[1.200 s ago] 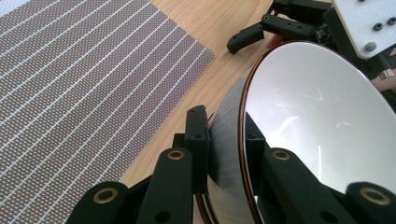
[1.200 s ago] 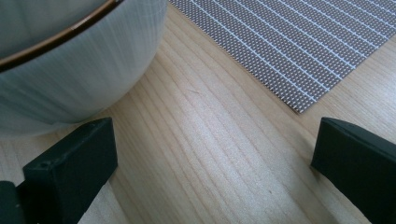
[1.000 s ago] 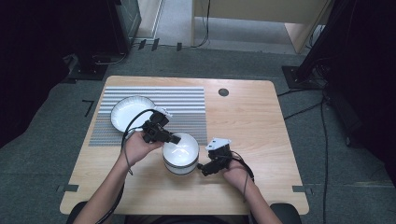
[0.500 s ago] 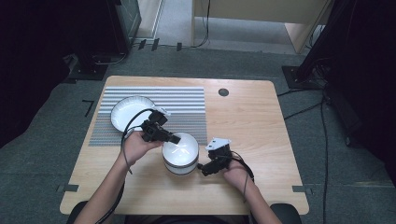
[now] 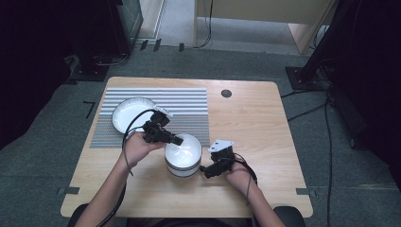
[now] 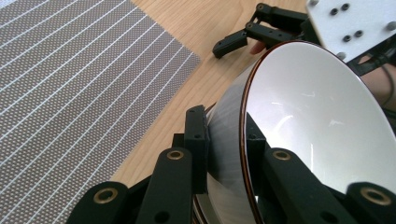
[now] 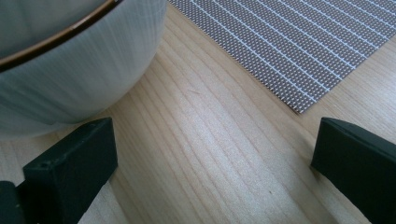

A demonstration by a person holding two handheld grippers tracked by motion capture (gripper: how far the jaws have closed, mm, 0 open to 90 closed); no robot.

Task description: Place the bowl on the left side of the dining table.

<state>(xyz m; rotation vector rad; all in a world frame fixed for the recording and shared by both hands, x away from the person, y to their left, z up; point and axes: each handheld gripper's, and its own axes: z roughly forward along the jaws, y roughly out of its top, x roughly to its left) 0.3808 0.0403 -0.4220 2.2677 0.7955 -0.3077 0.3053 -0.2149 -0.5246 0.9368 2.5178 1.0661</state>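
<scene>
A white bowl with a dark rim stands on the wooden table near the front. My left gripper is shut on its left rim. In the left gripper view one jaw lies outside the bowl's wall and the other inside, so the left gripper clamps the wall. My right gripper rests low at the bowl's right side, open. In the right gripper view the right gripper has only bare table between its wide-set jaws, and the bowl sits just beyond the left jaw.
A white plate lies on the striped grey placemat at the back left. The placemat's corner lies just beyond the right gripper. A small dark hole marks the table's far side. The right gripper appears behind the bowl.
</scene>
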